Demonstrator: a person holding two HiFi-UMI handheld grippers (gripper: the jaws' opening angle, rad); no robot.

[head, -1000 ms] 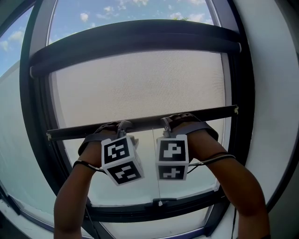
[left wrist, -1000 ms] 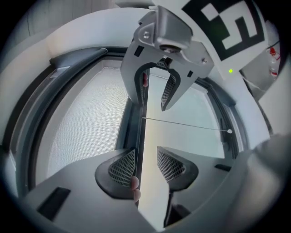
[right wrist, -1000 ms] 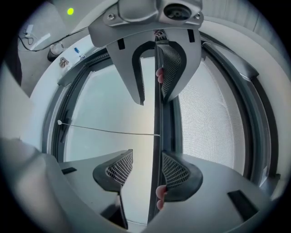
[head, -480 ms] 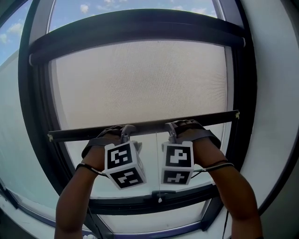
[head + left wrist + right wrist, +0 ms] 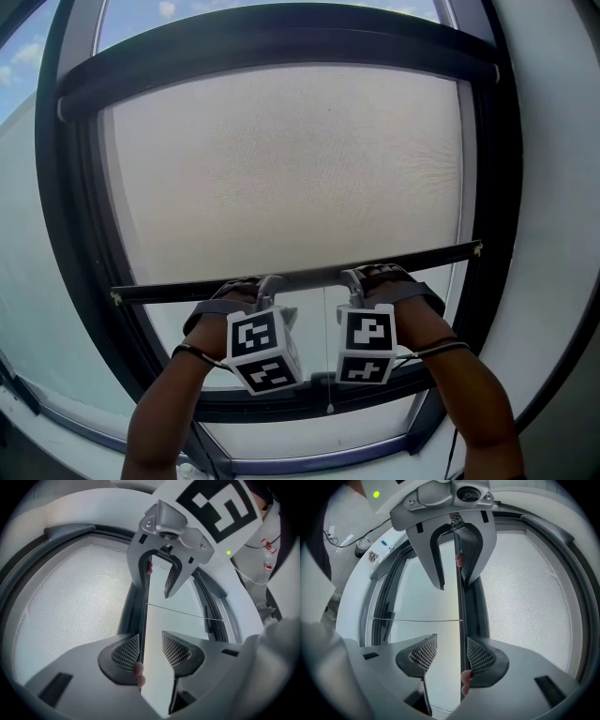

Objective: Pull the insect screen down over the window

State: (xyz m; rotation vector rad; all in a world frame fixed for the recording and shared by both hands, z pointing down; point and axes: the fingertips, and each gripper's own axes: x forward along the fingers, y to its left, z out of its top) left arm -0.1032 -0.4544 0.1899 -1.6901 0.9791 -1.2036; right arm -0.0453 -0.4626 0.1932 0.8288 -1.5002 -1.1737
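The beige insect screen (image 5: pixel 281 169) hangs from its dark cassette (image 5: pixel 281 47) and covers most of the window. Its dark bottom bar (image 5: pixel 422 256) runs across, low in the head view. My left gripper (image 5: pixel 267 286) and right gripper (image 5: pixel 352 279) both sit on that bar, side by side near its middle. In the left gripper view the bar (image 5: pixel 142 606) passes between the jaws of the left gripper (image 5: pixel 151 644) and lies against one pad (image 5: pixel 126 651), clear of the other. In the right gripper view the bar (image 5: pixel 461 597) touches one pad (image 5: pixel 480 656) of the right gripper (image 5: pixel 451 648). Both stand open.
A thin pull cord (image 5: pixel 326 375) hangs from the bar's middle down to the window's dark lower frame (image 5: pixel 309 401). The black side frames (image 5: pixel 70 234) flank the screen. Bare glass (image 5: pixel 441 309) shows below the bar. White wall lies to the right (image 5: pixel 553 187).
Both grippers and the bottom bar have moved down together toward the lower frame. The screen now covers more of the glass, and the strip of sky at the top has shrunk.
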